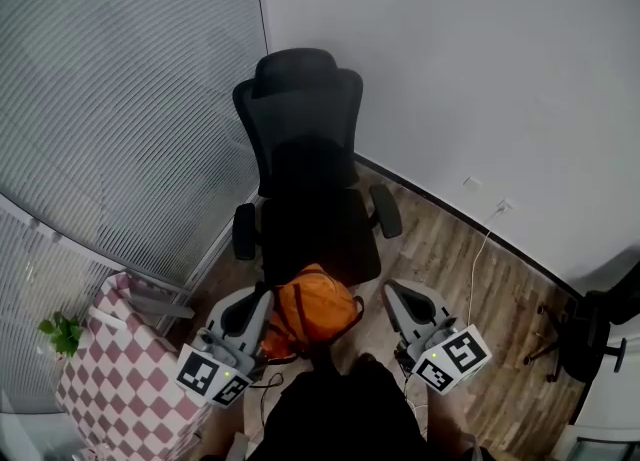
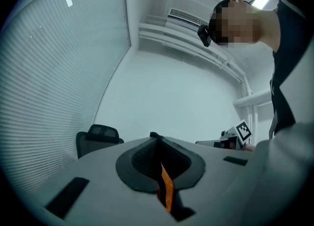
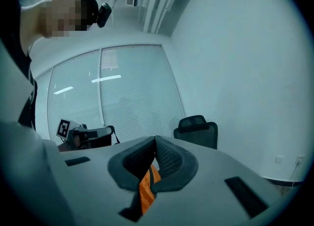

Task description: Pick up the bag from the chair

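Note:
The orange bag (image 1: pixel 312 309) hangs between my two grippers, just in front of the front edge of the black office chair's (image 1: pixel 305 164) seat. My left gripper (image 1: pixel 260 299) is at the bag's left side and my right gripper (image 1: pixel 393 292) at its right. In the left gripper view the left gripper (image 2: pixel 158 142) is shut on an orange strap (image 2: pixel 167 193). The right gripper view shows the right gripper (image 3: pixel 155 144) shut on another orange strap (image 3: pixel 146 190). Both gripper views look upward and show the chair (image 2: pixel 97 139) (image 3: pixel 197 129) behind.
A pink-and-white checkered cloth (image 1: pixel 115 374) and a small green plant (image 1: pixel 62 332) sit at the lower left by the blinds. A white cable (image 1: pixel 478 259) runs from a wall socket down to the wooden floor. Another chair's base (image 1: pixel 575 334) stands at the right.

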